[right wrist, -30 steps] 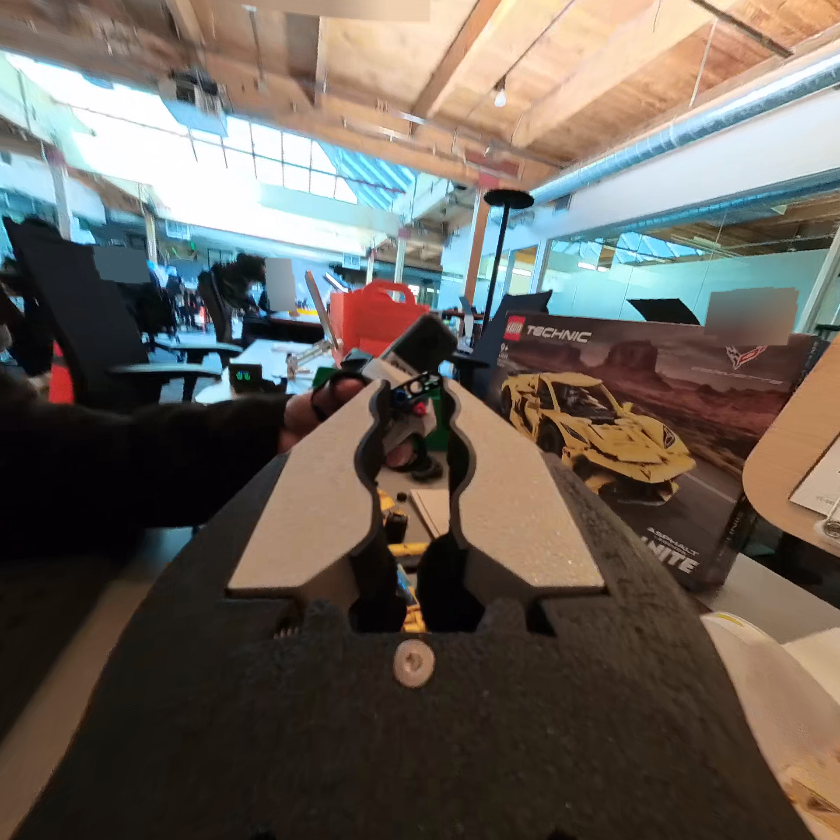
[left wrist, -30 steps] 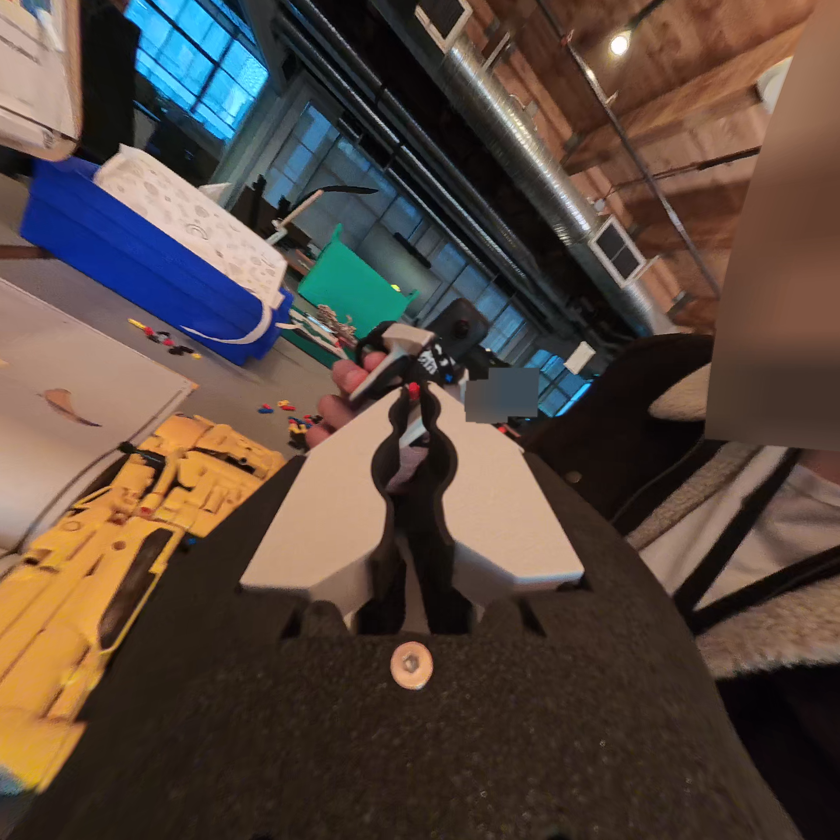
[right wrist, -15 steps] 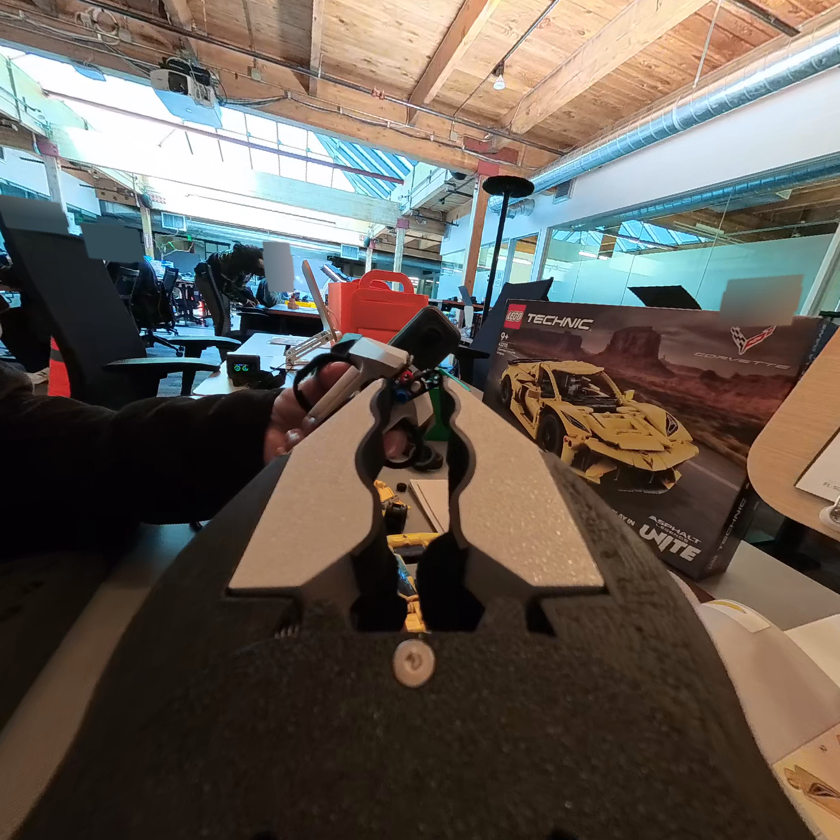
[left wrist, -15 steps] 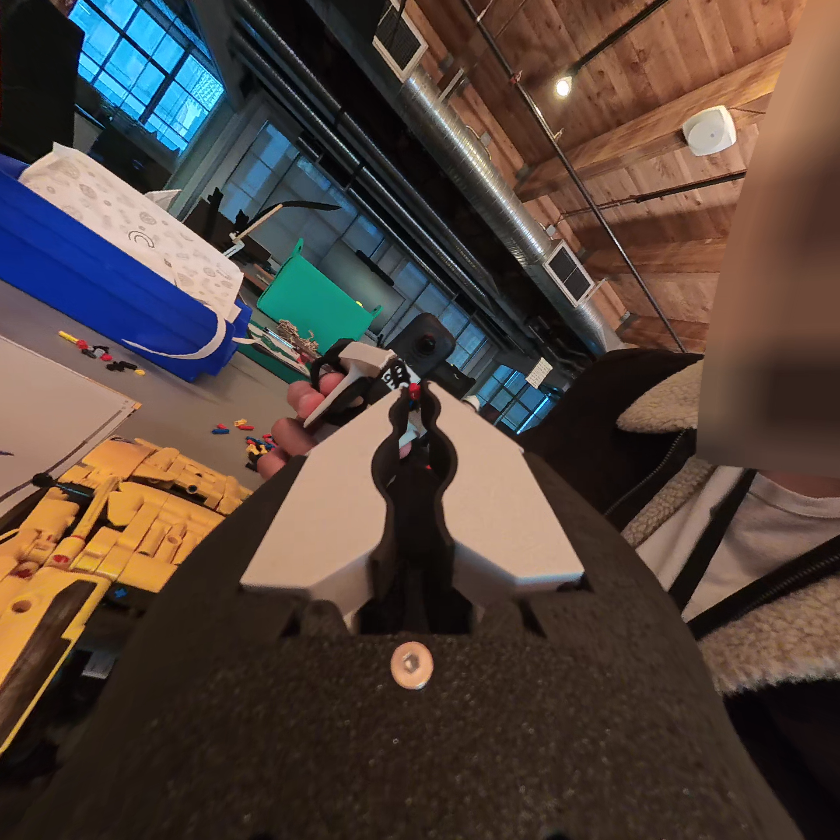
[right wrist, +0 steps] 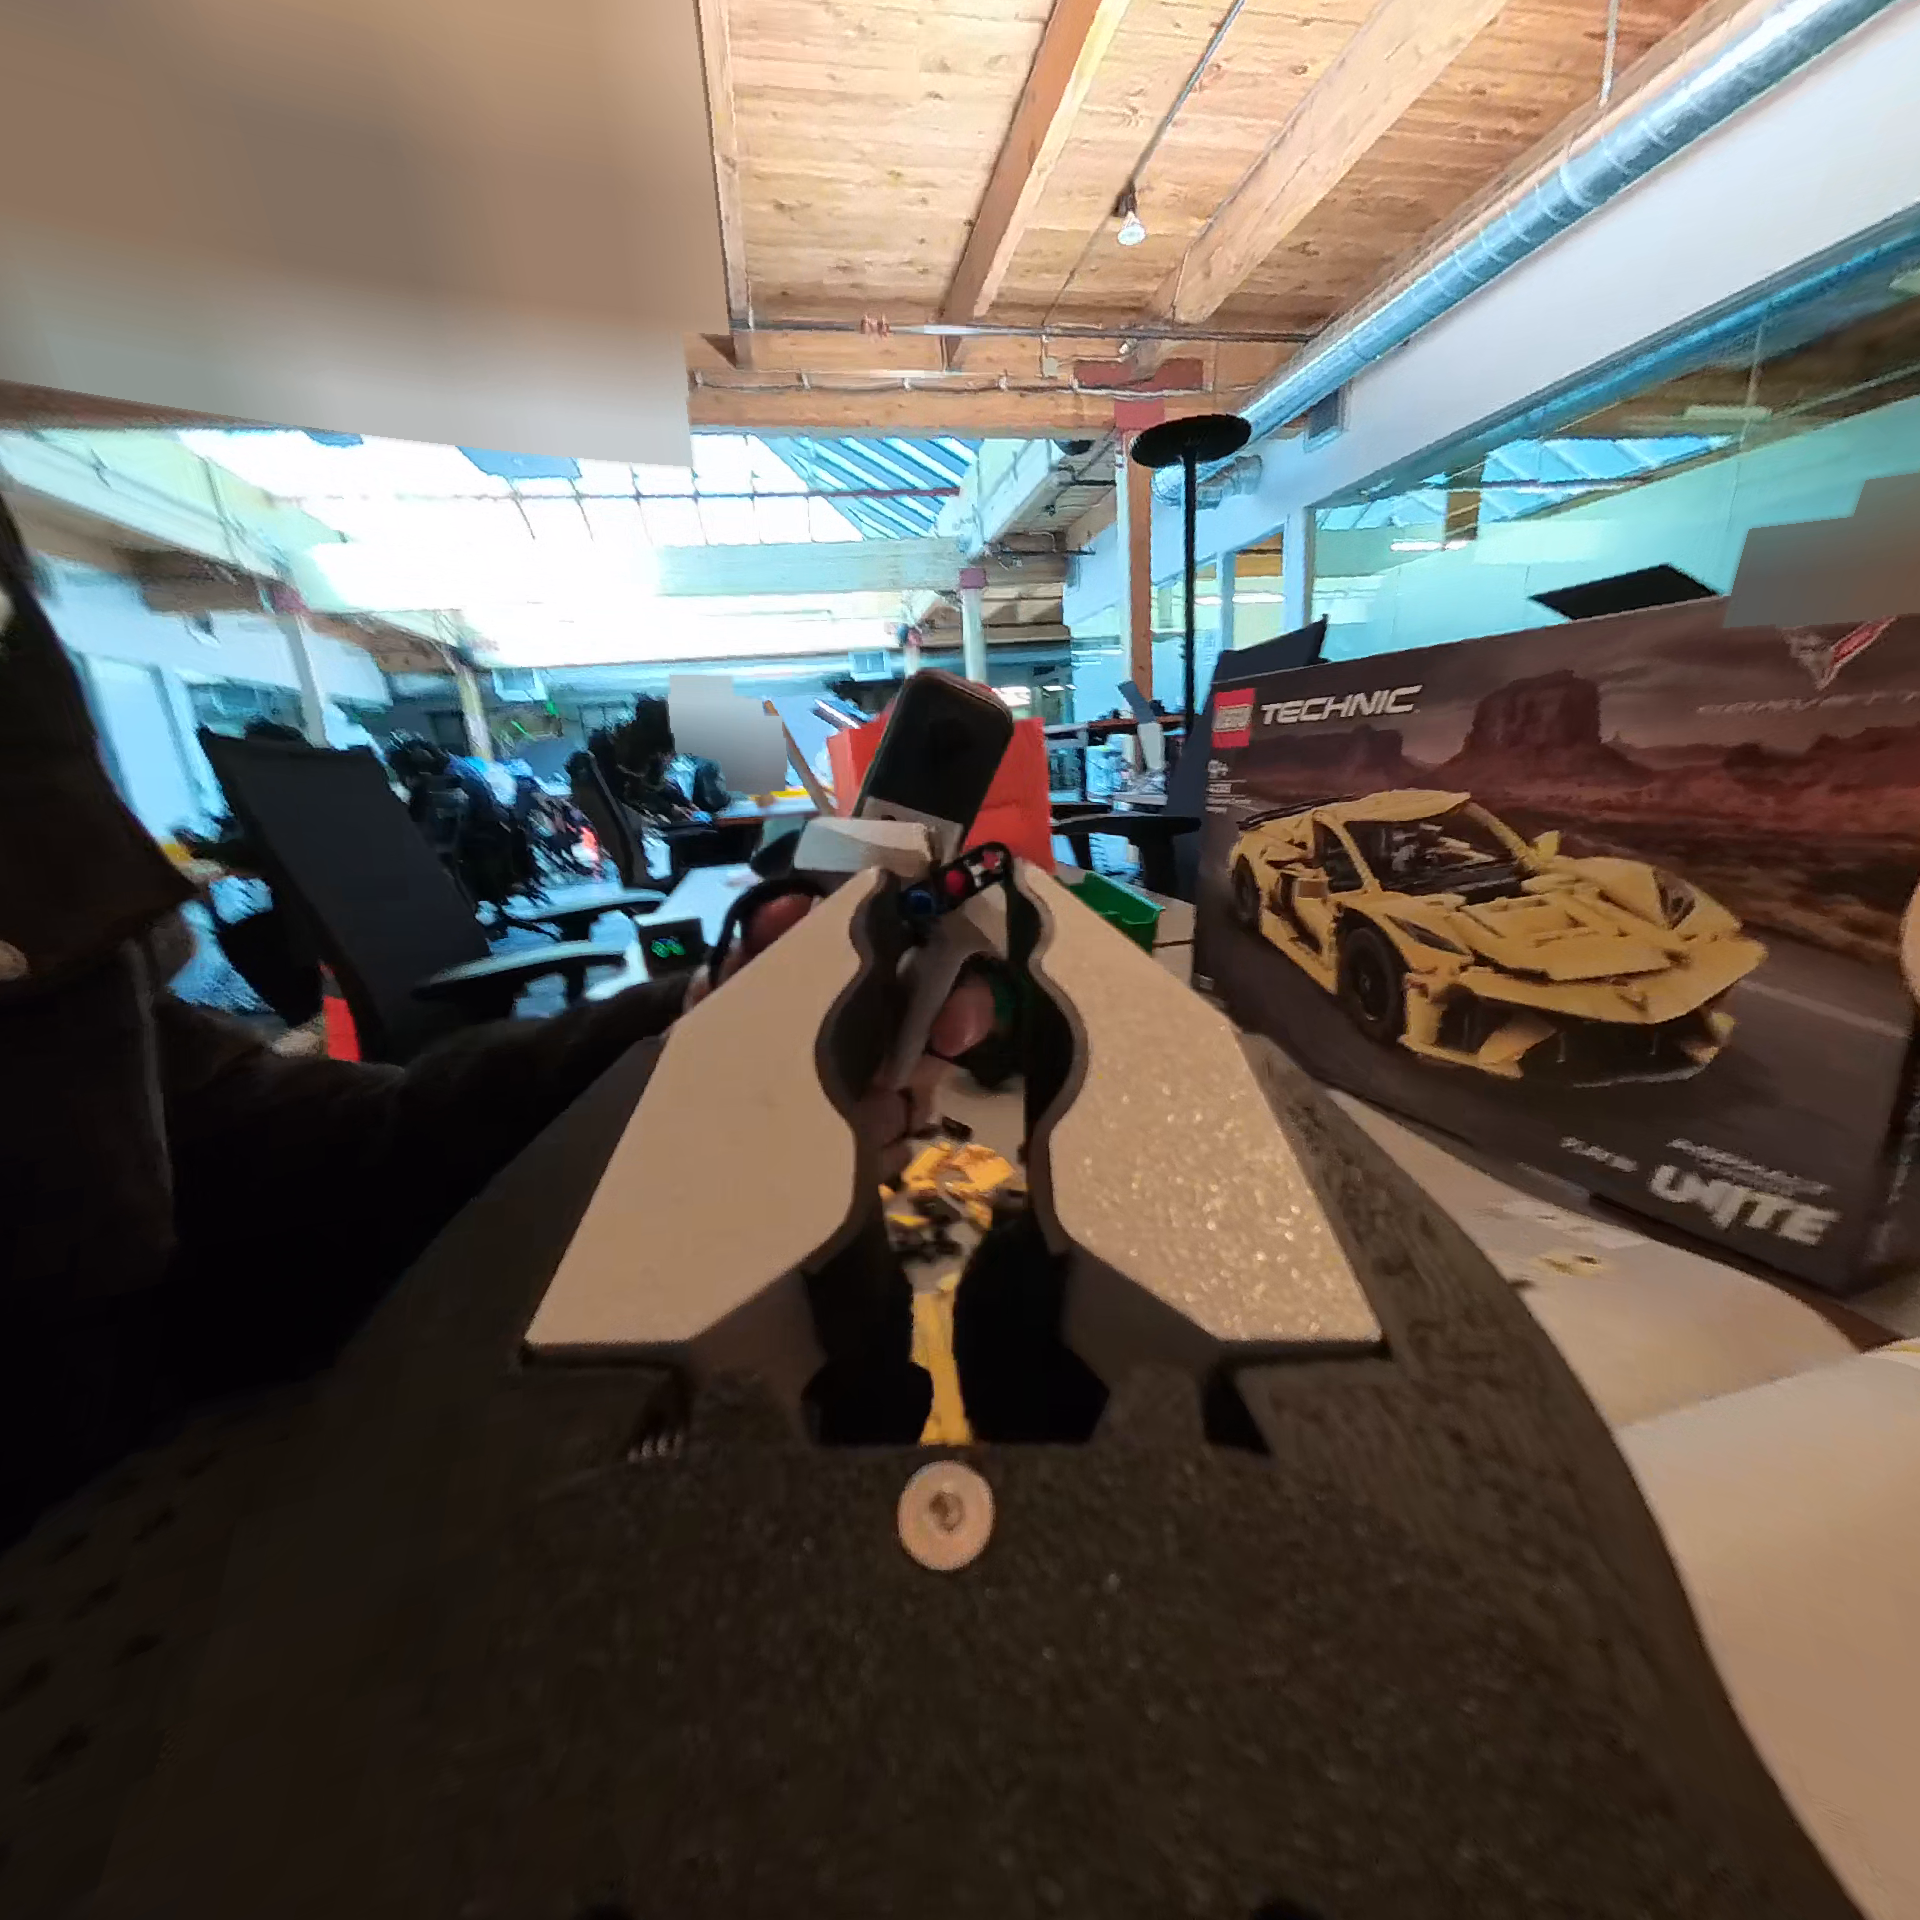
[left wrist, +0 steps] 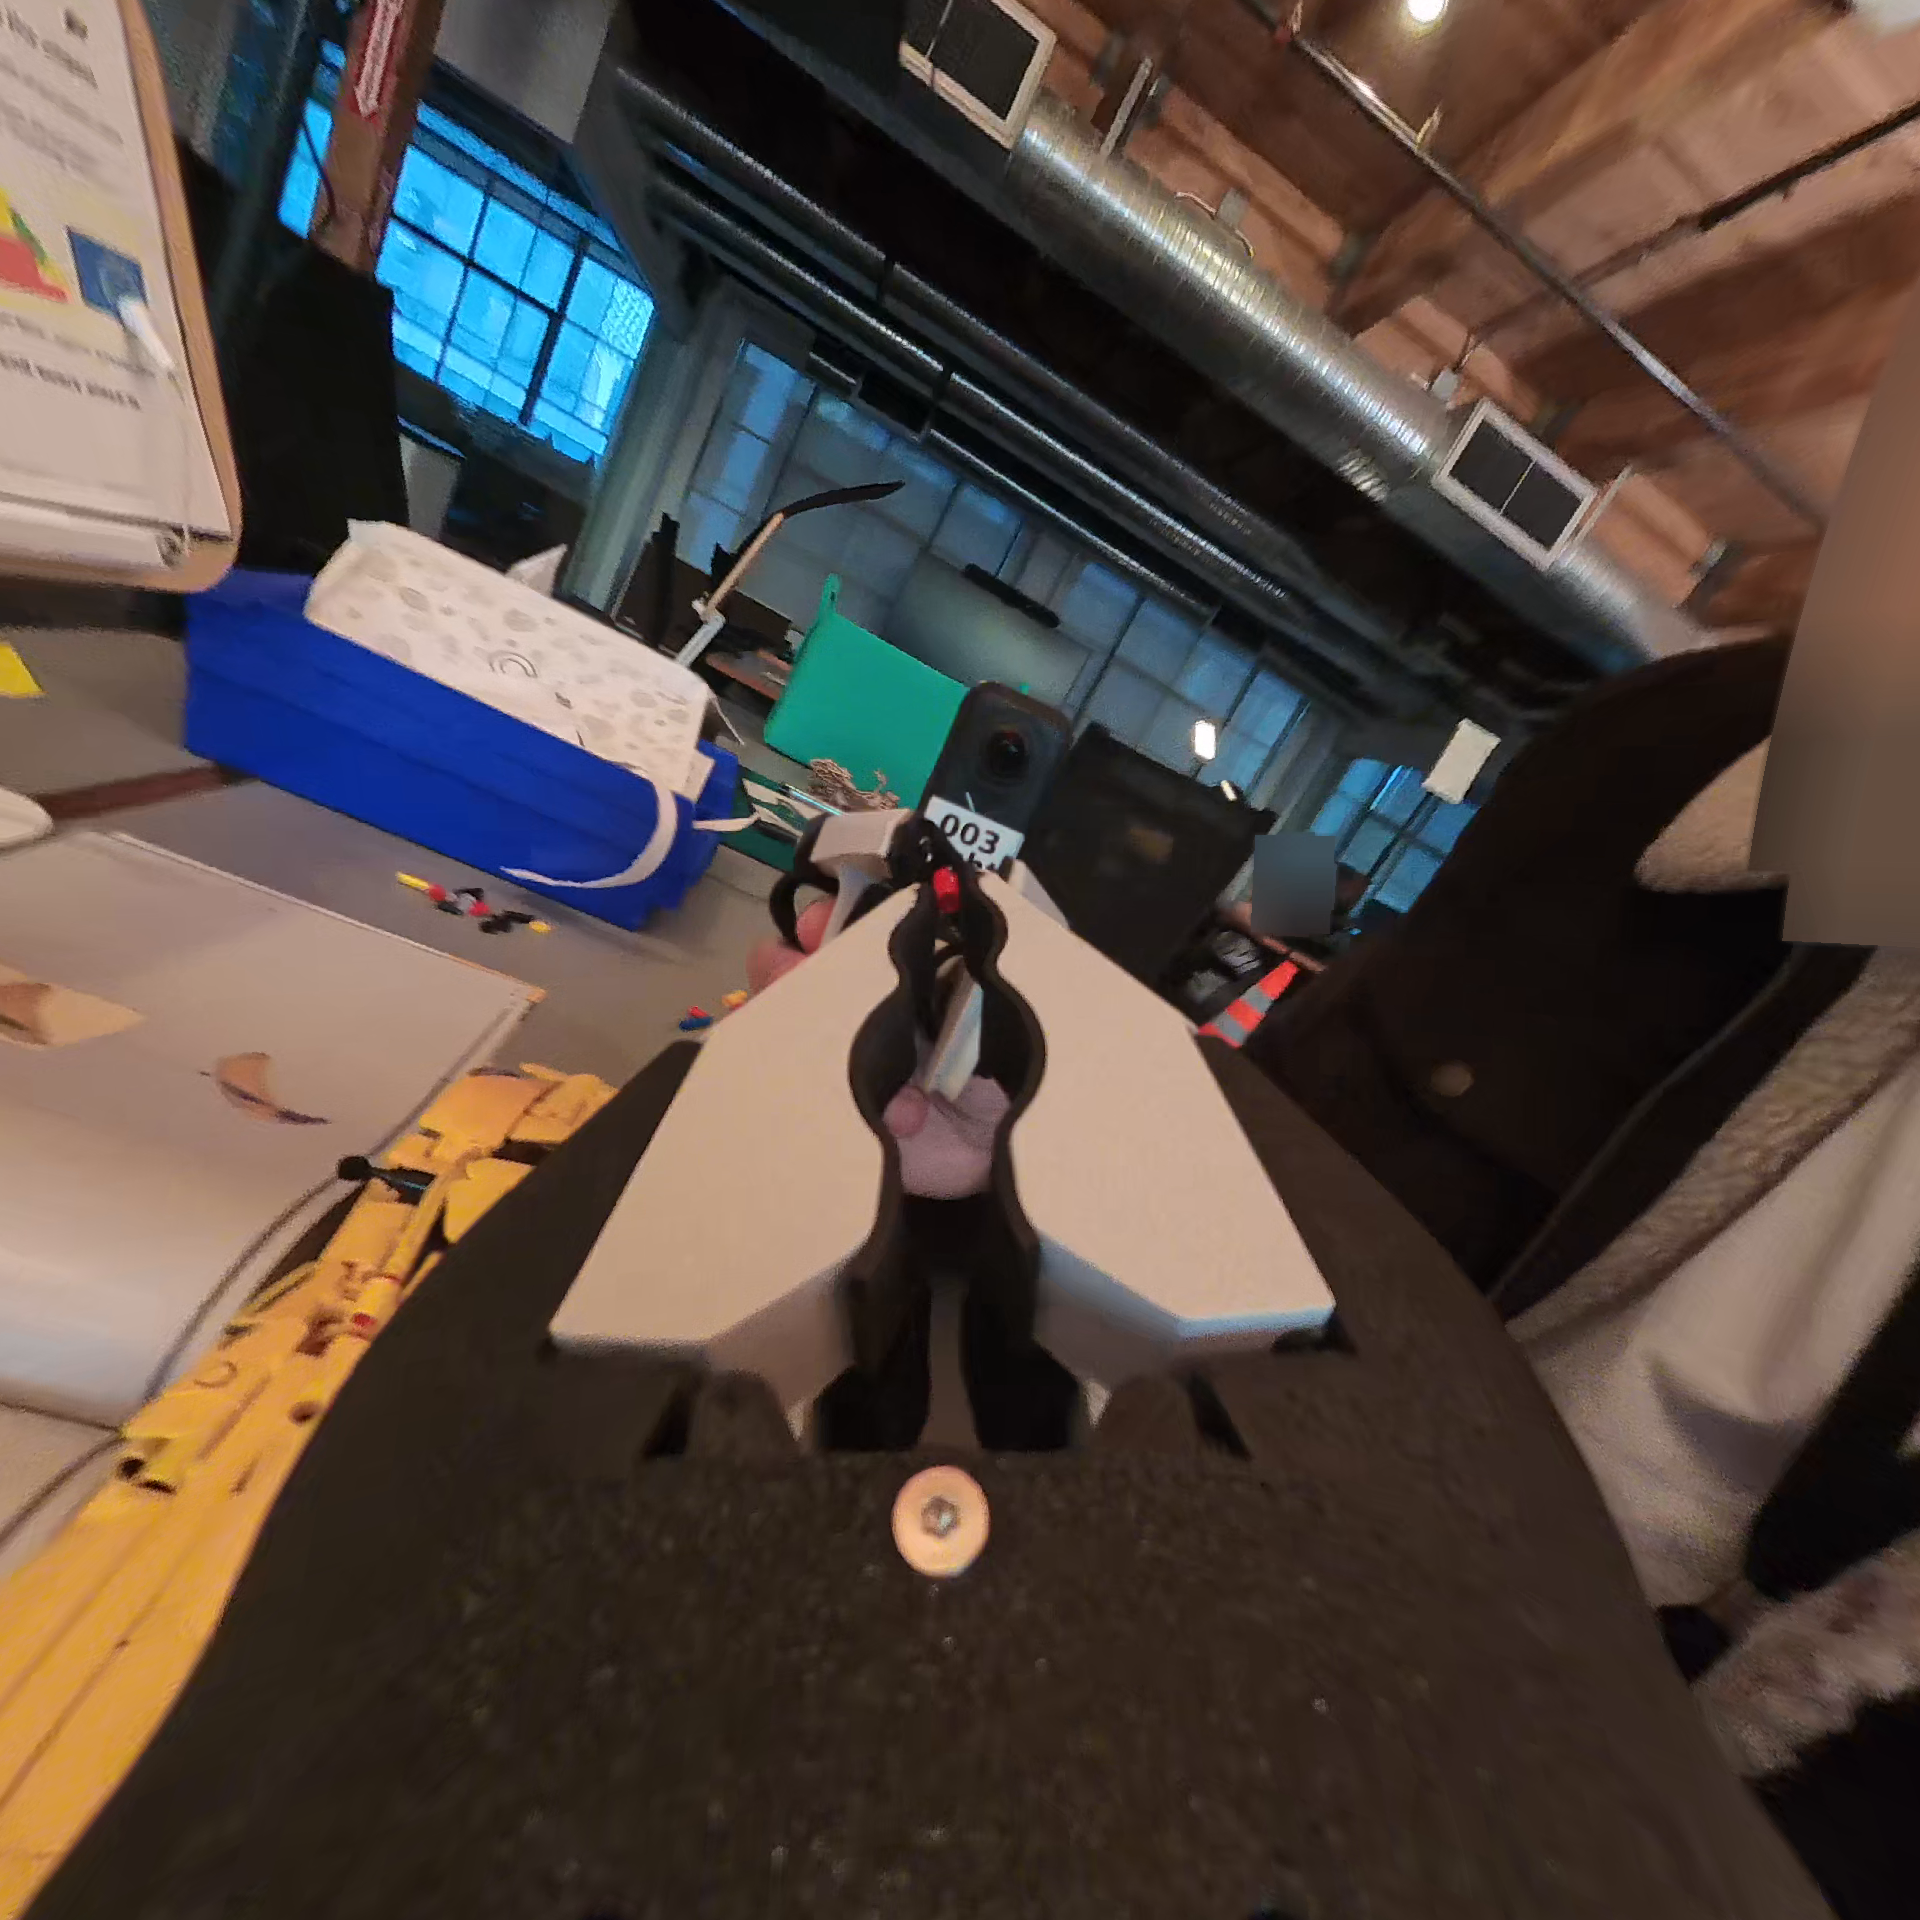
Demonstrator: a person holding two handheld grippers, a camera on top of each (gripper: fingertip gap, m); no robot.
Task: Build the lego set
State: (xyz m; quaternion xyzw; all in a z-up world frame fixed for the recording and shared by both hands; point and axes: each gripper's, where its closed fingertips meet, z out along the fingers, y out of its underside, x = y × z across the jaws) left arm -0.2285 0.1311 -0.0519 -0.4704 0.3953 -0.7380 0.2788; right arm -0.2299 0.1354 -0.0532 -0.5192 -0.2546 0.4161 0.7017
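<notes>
Lego car body (left wrist: pixel 187 1382), a large yellow assembly of panels and beams, lies on the grey tabletop (left wrist: pixel 343 862) at about eight o'clock in the left wrist view, running out of frame toward the bottom corner; in the right wrist view only a sliver of it shows through the gap between the tongs' fingers. Judging by its size and the many panels already joined, a good part of the build looks done, though how complete it is cannot be told, since most of it is hidden by the tool. Next in size, the set's box (right wrist: pixel 1558 935) with the yellow car pictured on it stands at three o'clock in the right wrist view, and an open instruction booklet (left wrist: pixel 208 1039) lies at nine o'clock in the left wrist view, just beside the car body. A blue bin (left wrist: pixel 416 748) sits at ten o'clock, farther back. Loose small pieces (left wrist: pixel 473 906) lie scattered on the tabletop in front of that bin, so parts are left to fit. Both tools are raised off the tabletop and face each other, tip to tip. The left tongs (left wrist: pixel 945 914) are clenched on a small black piece with a red pin (left wrist: pixel 943 885), and the right tongs (right wrist: pixel 951 883) are clenched on what seems the same small black piece, showing red and blue pins (right wrist: pixel 956 878). I judge this a sub-assembly step in mid-air, with that piece not yet joined to the car.
</notes>
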